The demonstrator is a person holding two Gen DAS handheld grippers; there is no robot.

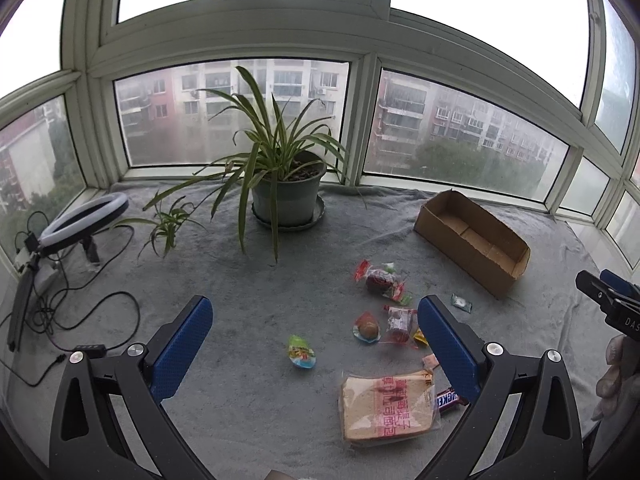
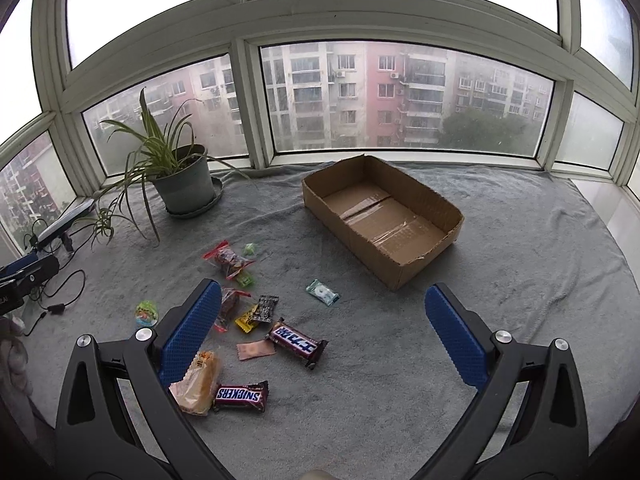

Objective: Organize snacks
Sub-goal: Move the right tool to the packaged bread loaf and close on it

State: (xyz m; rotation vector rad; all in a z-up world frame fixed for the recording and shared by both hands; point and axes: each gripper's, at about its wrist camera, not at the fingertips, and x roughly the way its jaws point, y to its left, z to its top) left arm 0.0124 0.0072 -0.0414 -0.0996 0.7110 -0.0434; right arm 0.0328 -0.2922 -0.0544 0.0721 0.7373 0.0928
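In the left wrist view, the left tool (image 1: 314,344) hangs above the grey-covered surface (image 1: 240,292) with its blue fingers (image 1: 182,348) spread wide and nothing between them. Only this view shows the ring light (image 1: 86,220) and its cables at the far left, and the face of the bread packet (image 1: 388,406) lying flat in the foreground, printed in red. A jelly cup (image 1: 302,352) sits alone left of the scattered snacks. The cardboard box (image 1: 472,236) stands at the right, its inside mostly hidden by its near wall. The right tool (image 1: 608,300) pokes in at the right edge.

In the right wrist view, the right tool (image 2: 324,328) is also spread wide and holds nothing. Here the box (image 2: 382,216) shows its taped floor, bare. This view alone reveals two chocolate bars: one (image 2: 296,342) near the middle, another (image 2: 241,396) touching the bread packet (image 2: 198,384). A small mint packet (image 2: 322,292) lies between the snacks and the box. The potted plant (image 2: 182,178) stands by the window.
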